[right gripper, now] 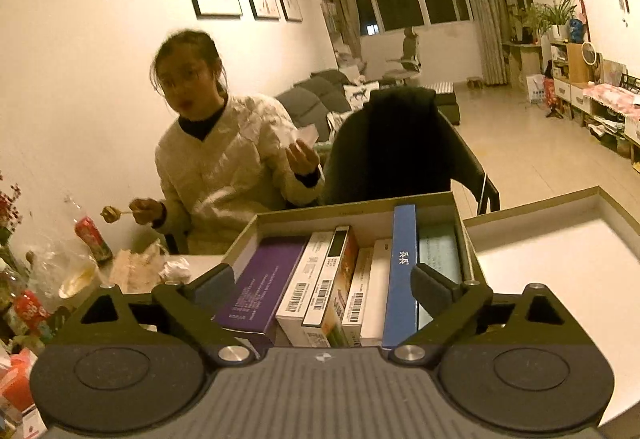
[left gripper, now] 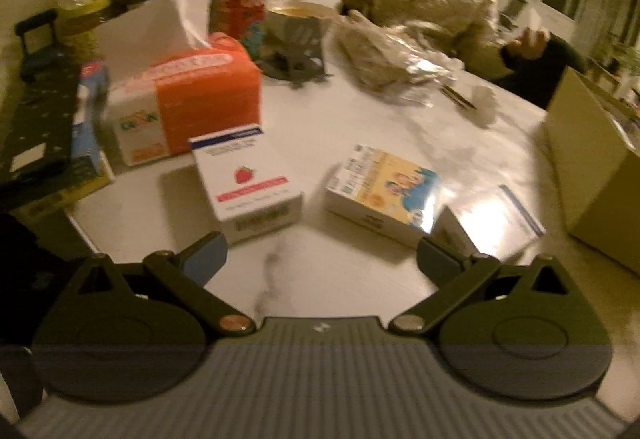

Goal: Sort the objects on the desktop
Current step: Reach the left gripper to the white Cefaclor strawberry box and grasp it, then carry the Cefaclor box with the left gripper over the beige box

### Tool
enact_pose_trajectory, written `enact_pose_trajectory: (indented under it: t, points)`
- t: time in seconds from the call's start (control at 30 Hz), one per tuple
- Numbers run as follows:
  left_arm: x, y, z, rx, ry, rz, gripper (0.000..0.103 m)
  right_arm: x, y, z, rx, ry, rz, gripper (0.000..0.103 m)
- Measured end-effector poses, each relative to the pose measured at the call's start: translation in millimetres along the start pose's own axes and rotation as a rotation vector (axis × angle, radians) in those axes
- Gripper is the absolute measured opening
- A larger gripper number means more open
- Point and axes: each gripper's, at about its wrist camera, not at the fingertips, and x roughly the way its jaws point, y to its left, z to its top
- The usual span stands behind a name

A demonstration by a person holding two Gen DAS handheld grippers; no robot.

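Left gripper (left gripper: pixel 320 259) spread wide, empty; strawberry box (left gripper: pixel 250 185) just ahead of the left finger, cartoon box (left gripper: pixel 384 191) ahead of the right. Right gripper (right gripper: pixel 322 281) likewise released, above the cardboard tray (right gripper: pixel 248 235) of upright boxes. Best centred squarely on one box before clamping.

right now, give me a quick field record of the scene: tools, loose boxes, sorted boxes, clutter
left tool: open, empty, over the white table
right tool: open, empty, above the storage box
loose boxes: strawberry box; cartoon box; flat white box by the table edge
sorted boxes: purple box, blue box and several barcoded ones, standing on edge in the storage box
lid: open beside it, white inside
clutter: tissue box, red can, bowl
person: seated at the far side, eating
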Motion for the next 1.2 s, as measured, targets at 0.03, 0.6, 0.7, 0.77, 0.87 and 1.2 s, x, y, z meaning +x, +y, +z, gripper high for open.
enact_pose_trajectory:
  t: [0.03, 0.6, 0.7, 0.77, 0.87, 1.2]
  points:
    - [1.6, 0.9, 0.4, -0.009, -0.008, 0.020, 0.103, -4.9, -1.4, -1.2, 0.007, -0.011, 0.006, 0.096]
    - [36.6, 24.4, 27.2, -0.128, -0.008, 0.208, 0.100, -52.8, -18.4, -34.2, 0.062, -0.061, 0.055, 0.100]
    - [42.9, 31.8, 32.2, -0.143, 0.010, 0.212, 0.096, -53.9, -19.8, -39.6, 0.065, -0.056, 0.058, 0.101]
    - [46.7, 34.7, 34.5, -0.149, 0.019, 0.215, 0.092, -55.0, -20.4, -43.4, 0.069, -0.054, 0.058, 0.101]
    - [48.4, 34.8, 34.7, -0.144, 0.020, 0.215, 0.081, -57.2, -20.8, -49.8, 0.066, -0.054, 0.051, 0.101]
    - [49.1, 38.0, 36.0, -0.138, 0.012, 0.203, 0.060, -68.1, -32.2, -72.4, 0.096, -0.061, 0.017, 0.102]
